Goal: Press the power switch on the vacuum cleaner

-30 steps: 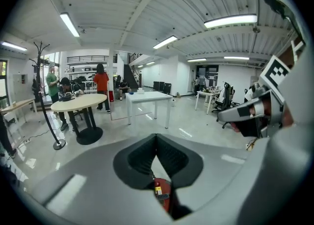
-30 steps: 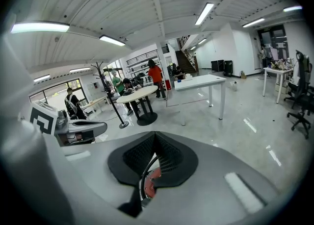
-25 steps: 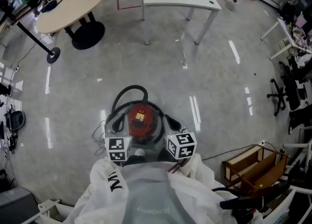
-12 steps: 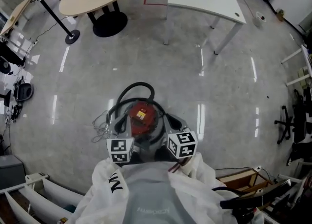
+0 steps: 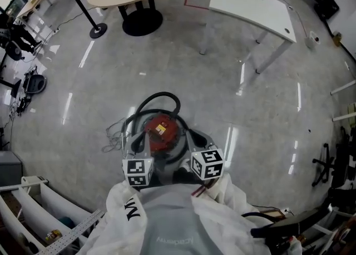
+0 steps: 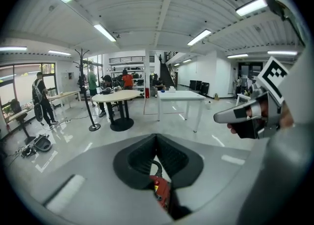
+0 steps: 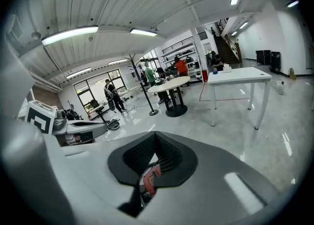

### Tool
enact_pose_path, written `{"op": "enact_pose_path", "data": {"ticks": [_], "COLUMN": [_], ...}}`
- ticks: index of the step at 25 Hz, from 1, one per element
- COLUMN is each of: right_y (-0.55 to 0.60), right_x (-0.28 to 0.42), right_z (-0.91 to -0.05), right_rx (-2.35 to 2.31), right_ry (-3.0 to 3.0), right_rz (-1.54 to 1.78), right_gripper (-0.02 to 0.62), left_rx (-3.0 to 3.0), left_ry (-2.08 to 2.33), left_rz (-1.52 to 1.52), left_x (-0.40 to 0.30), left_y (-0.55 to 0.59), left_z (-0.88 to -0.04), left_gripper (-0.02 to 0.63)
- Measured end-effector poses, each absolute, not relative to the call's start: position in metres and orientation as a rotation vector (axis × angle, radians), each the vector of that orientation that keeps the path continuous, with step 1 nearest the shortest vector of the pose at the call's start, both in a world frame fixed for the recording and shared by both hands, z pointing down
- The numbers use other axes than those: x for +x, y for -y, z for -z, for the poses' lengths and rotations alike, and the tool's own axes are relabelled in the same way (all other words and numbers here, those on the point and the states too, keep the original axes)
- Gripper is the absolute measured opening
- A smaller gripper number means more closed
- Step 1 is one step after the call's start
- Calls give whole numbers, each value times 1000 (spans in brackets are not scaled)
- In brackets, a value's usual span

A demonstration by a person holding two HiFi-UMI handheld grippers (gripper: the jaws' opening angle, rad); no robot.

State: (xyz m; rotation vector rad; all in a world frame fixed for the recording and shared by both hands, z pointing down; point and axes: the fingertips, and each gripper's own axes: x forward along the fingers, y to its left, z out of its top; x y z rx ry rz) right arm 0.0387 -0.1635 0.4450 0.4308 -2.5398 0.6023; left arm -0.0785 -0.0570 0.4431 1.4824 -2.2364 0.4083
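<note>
Vacuum cleaner (image 5: 161, 134) sits on the floor (image 5: 250, 98) at lower ctr of the head view, red top w/ a yellow label, black hose (image 5: 158, 99) looped above it. Both tongs are held low over its near edge. Left tongs (image 6: 157, 140): pads closed together, nothing between them, only a red sliver of the vac showing thru the gap below. Right tongs (image 7: 156, 140): same, pads together and empty.

Power switch can't be made out in any view, so that's risk no. 1: pressing the label or bare housing instead. Other risks, as I judge them:
- closed tip skids off the rounded red top if it comes down off-ctr
- a hard push prob. scoots the vac on the glossy floor
- thin cable (image 5: 114, 140) at left of the body could snag the left tongs
</note>
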Motion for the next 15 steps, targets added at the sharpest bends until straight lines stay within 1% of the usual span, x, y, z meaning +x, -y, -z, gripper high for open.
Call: {"op": "enact_pose_path", "data": {"ticks": [15], "right_y": [153], "right_x": [42], "right_z": [-461], "right_rx": [428], "right_ry": [2503], "right_rz": [-569], "right_gripper": [0], "left_rx": [1484], "left_ry": [2224], "left_rz": [-376], "left_x": [-76], "left_y": [53], "left_z": [-463], "left_gripper": [0]}}
